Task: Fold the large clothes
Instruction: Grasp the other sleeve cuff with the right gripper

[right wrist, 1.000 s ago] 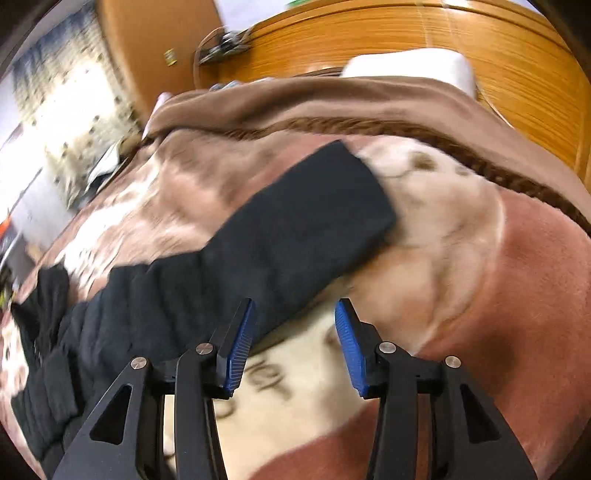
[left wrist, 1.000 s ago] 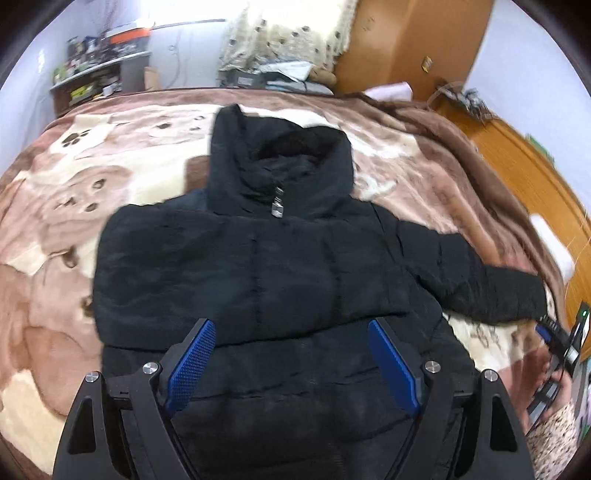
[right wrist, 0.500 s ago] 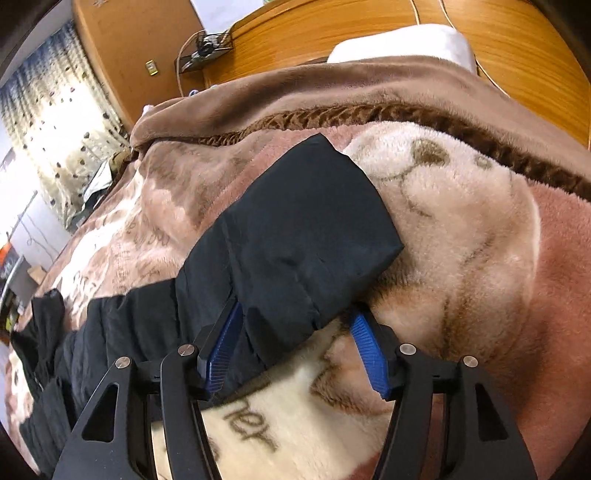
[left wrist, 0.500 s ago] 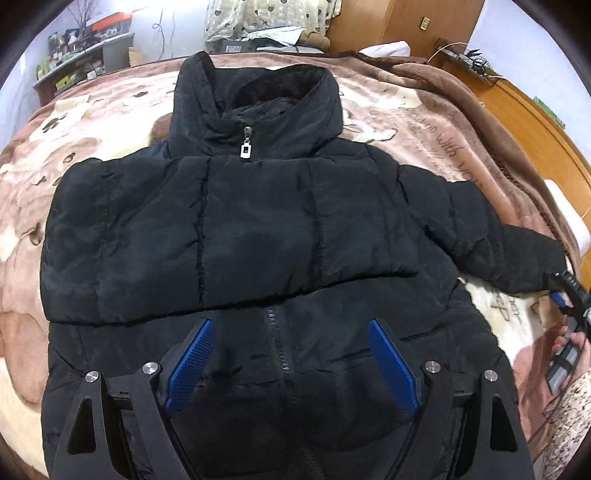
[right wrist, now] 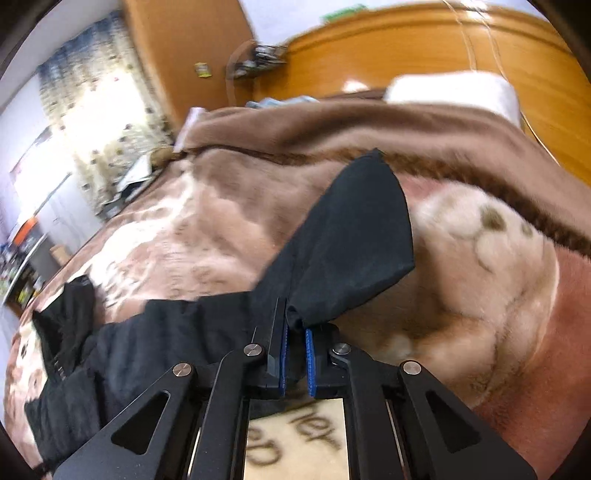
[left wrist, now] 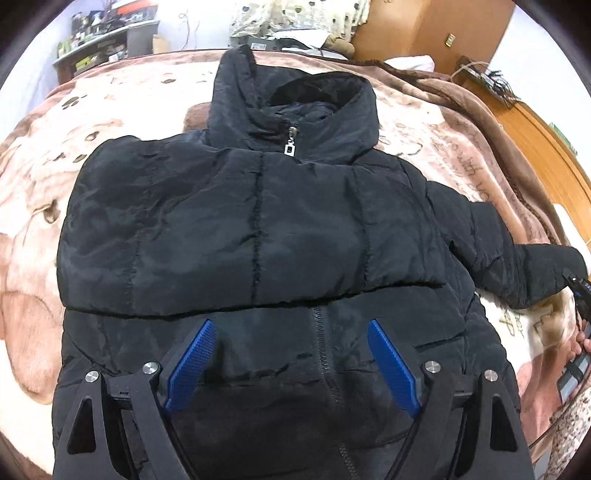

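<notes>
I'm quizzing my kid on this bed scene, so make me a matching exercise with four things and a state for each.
Things:
1. left claw
2. right claw
3. zip pull
4. sleeve

States:
A. silver, at the collar
B. open over the jacket
C. pinched at its cuff
D. shut on black cloth

Pairs: 1-B, 2-D, 3-A, 4-C

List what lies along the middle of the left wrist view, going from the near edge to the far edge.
Left claw standing open → jacket's lower zipper → folded-over sleeve across the chest → silver zipper pull → hood → patterned blanket → curtain.
</notes>
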